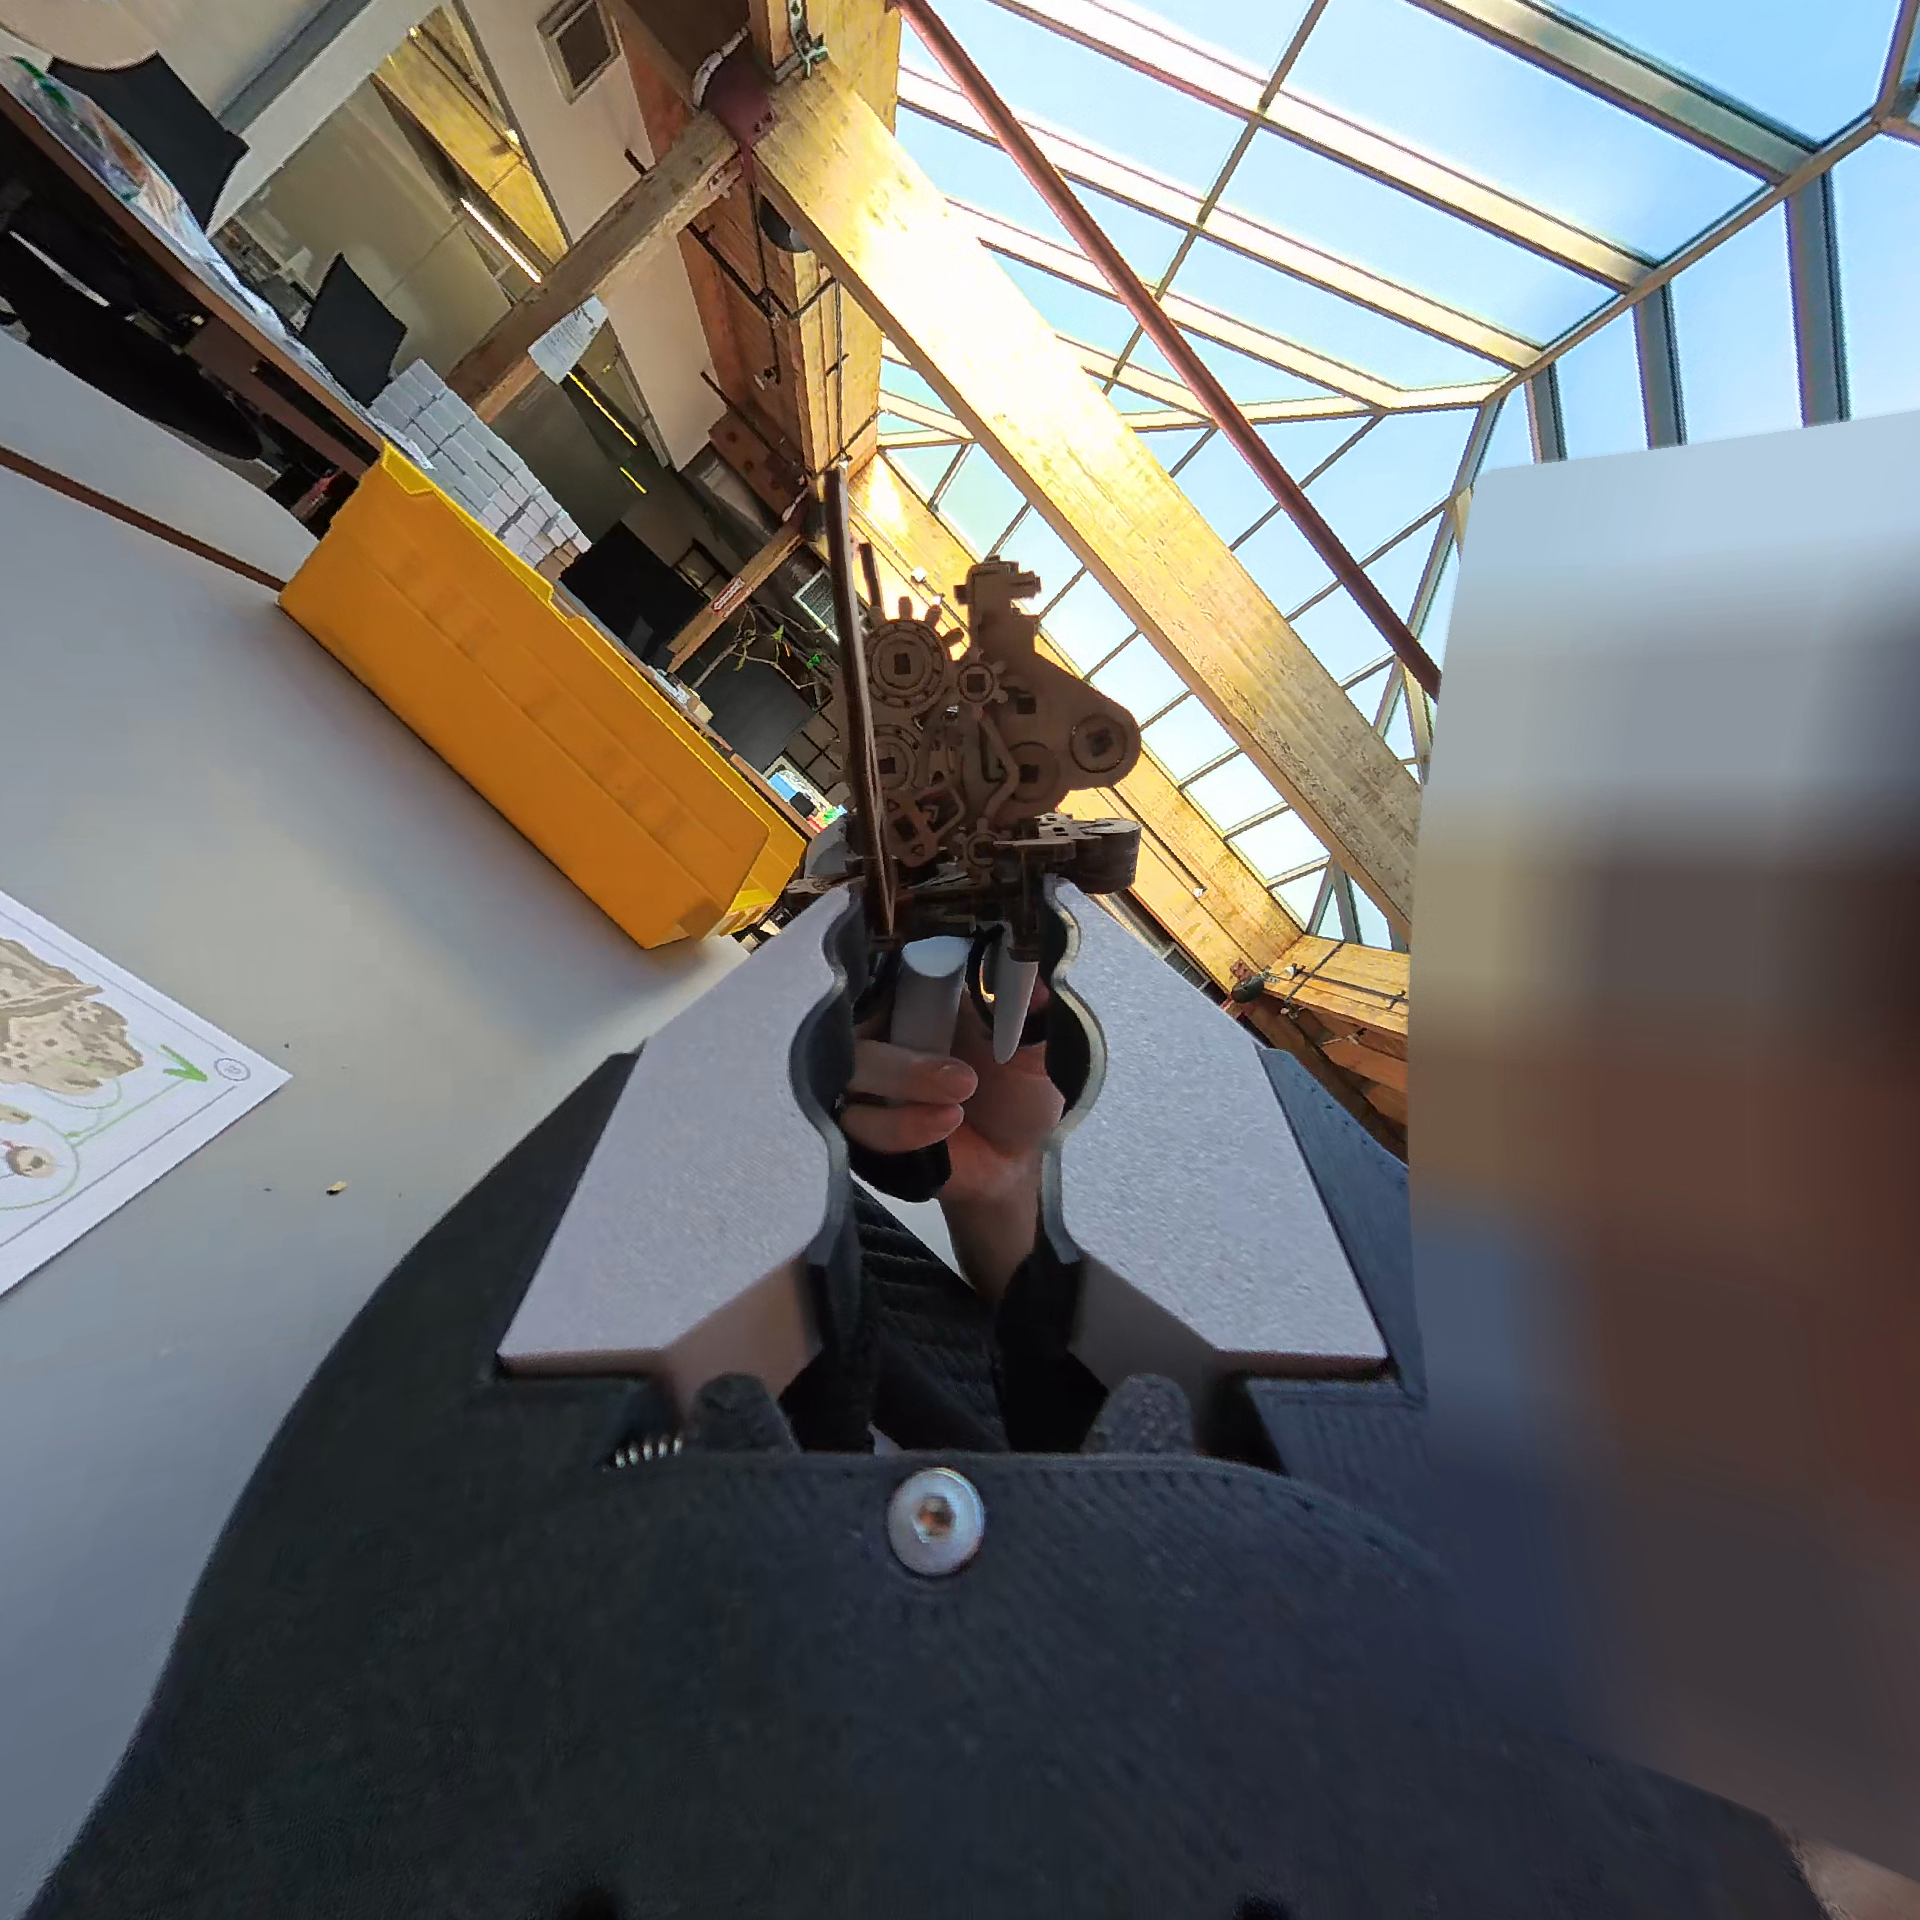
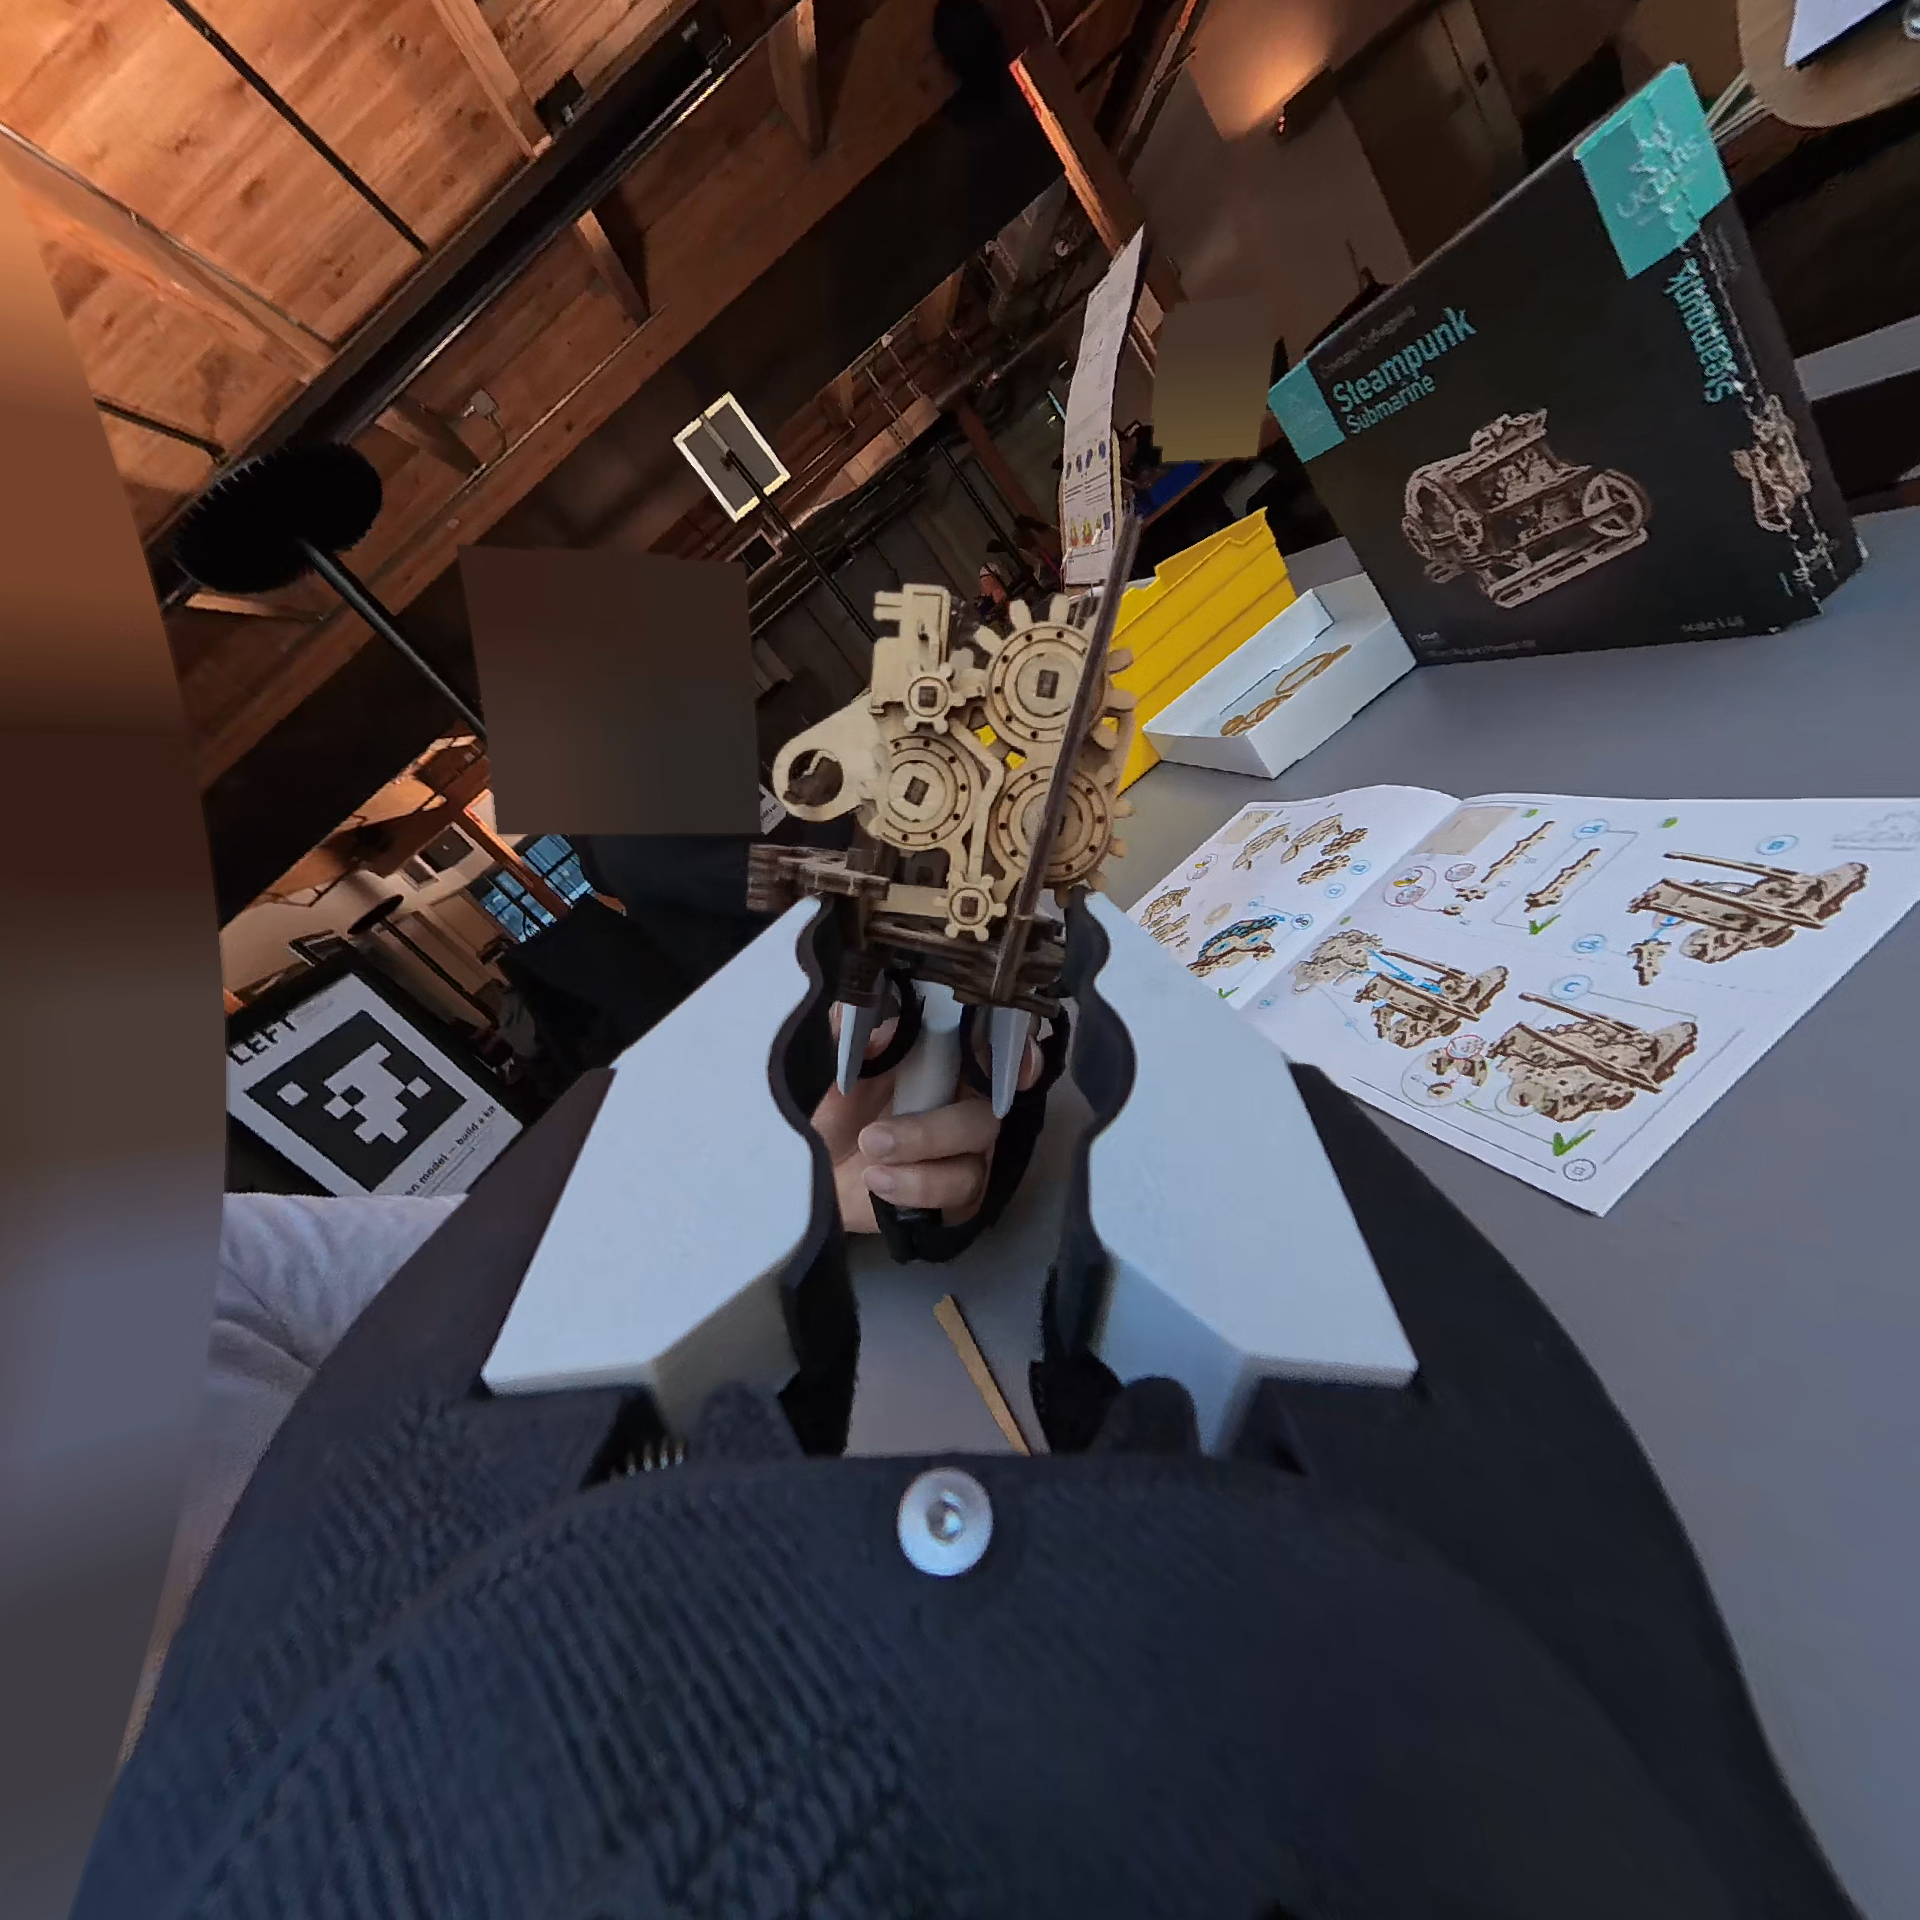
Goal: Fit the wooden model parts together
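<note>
Left wrist view: the left gripper (image 1: 954, 904) points up toward a glass roof. Its two gray fingers (image 1: 727, 1091) are squeezed onto the bottom of the wooden model (image 1: 987, 748), a bunch of gears & plates held up in the air, w/ a thin wooden stick (image 1: 857, 696) standing along its left side. Thru the gap between the fingers you can see the other tool's tips and a person's hand (image 1: 935, 1101) holding it, coming at the model from the far side. On the left is the gray table (image 1: 208, 779). A yellow bin (image 1: 520, 696) sits on it, far left. A paper w/ pictures (image 1: 94, 1060) lies at the near left edge.

Right wrist view: the right gripper (image 2: 943, 914) also points up. Its fingers (image 2: 665, 1143) are clamped on the base of the same wooden model (image 2: 966, 769), so both tools grip it from opposite sides. The other tool's pointed tips and a hand (image 2: 925, 1153) show in the gap. On the table (image 2: 1558, 1403), right side, an open booklet (image 2: 1507, 977) lies flat. Farther off stands a dark box (image 2: 1558, 416) w/ a picture of a model. Next to it is a white tray (image 2: 1278, 696) w/ small wooden bits, & a yellow bin (image 2: 1205, 634) just left of that. A flat wood stick (image 2: 977, 1371) lies near, under the fingers.
</note>
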Demonstrator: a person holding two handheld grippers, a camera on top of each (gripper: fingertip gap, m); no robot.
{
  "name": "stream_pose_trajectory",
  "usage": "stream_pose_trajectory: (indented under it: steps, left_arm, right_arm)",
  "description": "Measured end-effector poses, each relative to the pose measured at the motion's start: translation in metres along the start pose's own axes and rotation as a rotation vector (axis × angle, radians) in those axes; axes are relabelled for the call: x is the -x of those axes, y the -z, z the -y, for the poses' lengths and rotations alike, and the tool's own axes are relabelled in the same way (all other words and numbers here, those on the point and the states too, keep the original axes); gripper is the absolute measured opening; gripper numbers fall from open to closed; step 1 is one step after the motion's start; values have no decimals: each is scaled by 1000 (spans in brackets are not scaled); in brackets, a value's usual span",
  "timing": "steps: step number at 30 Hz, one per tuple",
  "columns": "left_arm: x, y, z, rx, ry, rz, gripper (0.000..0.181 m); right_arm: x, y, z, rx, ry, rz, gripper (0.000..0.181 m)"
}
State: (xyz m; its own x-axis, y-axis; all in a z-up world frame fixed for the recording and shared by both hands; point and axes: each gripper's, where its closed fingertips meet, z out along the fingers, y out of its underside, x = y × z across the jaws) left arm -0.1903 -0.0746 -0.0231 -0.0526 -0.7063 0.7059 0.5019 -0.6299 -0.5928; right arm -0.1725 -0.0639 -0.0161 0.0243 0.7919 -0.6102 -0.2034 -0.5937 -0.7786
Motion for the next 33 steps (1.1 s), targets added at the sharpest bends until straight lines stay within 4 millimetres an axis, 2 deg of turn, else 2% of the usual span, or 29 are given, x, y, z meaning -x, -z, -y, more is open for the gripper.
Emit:
stream_pose_trajectory:
  steps: [5, 18, 33]
  left_arm:
    - [-8, 1, 1, 9, -58, -19, 30]
    - [-22, 1, 1, -1, -177, -49, 30]
    - [-24, 0, -3, 13, -284, 8, 31]
  right_arm:
    - [9, -1, -2, 45, 130, 2, 41]
    - [24, 0, -1, 60, 275, -5, 41]
    - [23, 3, 0, 54, 287, -1, 41]
